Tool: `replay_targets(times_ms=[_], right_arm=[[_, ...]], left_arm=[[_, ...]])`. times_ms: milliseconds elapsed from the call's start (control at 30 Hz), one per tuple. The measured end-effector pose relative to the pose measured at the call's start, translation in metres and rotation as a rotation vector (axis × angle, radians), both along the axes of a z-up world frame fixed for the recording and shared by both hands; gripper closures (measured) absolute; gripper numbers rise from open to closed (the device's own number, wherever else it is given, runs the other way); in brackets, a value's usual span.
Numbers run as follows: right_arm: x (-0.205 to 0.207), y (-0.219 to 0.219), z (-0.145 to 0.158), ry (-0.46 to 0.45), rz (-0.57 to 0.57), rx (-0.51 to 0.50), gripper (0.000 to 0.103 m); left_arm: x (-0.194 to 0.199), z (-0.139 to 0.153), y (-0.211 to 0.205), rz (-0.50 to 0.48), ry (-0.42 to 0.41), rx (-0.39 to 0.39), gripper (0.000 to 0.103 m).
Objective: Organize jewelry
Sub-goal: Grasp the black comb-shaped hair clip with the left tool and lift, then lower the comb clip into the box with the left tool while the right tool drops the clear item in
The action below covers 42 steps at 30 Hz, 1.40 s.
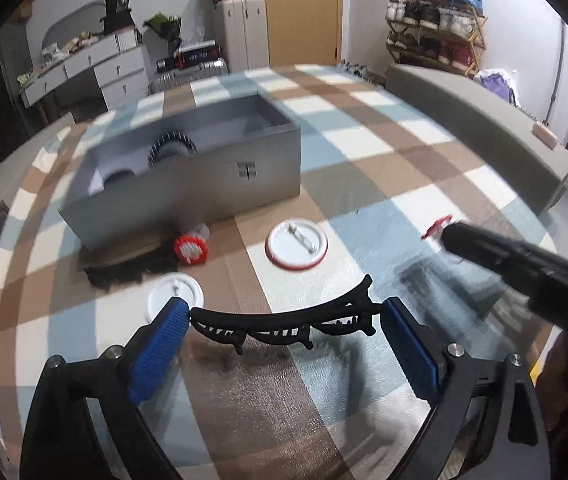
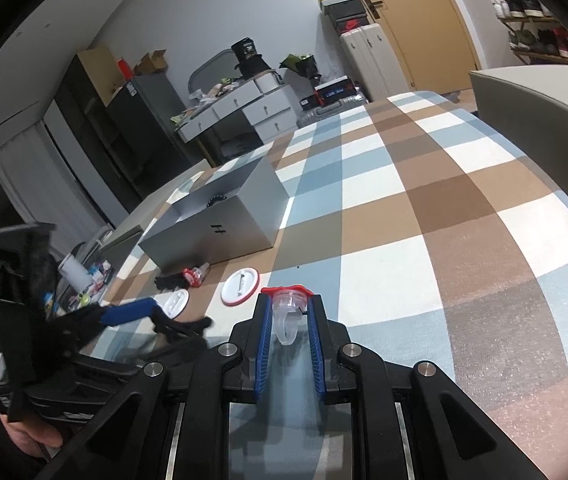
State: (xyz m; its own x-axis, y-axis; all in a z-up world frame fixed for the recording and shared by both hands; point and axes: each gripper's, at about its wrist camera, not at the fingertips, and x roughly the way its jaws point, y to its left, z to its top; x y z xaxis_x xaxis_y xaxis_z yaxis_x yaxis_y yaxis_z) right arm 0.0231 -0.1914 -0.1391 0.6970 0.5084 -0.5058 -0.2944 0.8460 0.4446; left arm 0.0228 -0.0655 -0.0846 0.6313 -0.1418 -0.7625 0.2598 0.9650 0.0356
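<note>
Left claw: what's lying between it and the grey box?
In the left wrist view, two white pin badges, backs up, and a red toy ring lie between the left claw, which spans a black hair clip, and the grey box.

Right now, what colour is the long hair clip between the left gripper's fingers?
Black all over; the hair clip shows best in the left wrist view.

The grey box (image 1: 220, 184) carries a small dark mark on its front side, shaped like two letters "H" or "F" set back to back; it shows in both views. A red shoebox (image 2: 353, 24) on the far stack bears a swoosh logo. Other printing is too blurred to read.
</note>
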Motion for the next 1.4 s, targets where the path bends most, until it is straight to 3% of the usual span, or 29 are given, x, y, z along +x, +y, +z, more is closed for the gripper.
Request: replay_targets(times_ms=[400, 800, 1167, 1400], right_arm=[[0.0, 0.011, 0.015, -0.019, 0.02, 0.007, 0.086], [0.021, 0.05, 0.062, -0.106, 0.104, -0.041, 0.086], [0.063, 0.093, 0.098, -0.166, 0.21, -0.061, 0.086], [0.095, 0.109, 0.098, -0.141, 0.246, -0.068, 0.086]], left_arm=[[0.001, 0.036, 0.024, 0.031, -0.095, -0.09, 0.009], [0.015, 0.059, 0.068, 0.094, -0.172, -0.196, 0.009], [0.048, 0.057, 0.089, 0.097, -0.174, -0.243, 0.009], [0.069, 0.053, 0.094, 0.084, -0.15, -0.255, 0.009]])
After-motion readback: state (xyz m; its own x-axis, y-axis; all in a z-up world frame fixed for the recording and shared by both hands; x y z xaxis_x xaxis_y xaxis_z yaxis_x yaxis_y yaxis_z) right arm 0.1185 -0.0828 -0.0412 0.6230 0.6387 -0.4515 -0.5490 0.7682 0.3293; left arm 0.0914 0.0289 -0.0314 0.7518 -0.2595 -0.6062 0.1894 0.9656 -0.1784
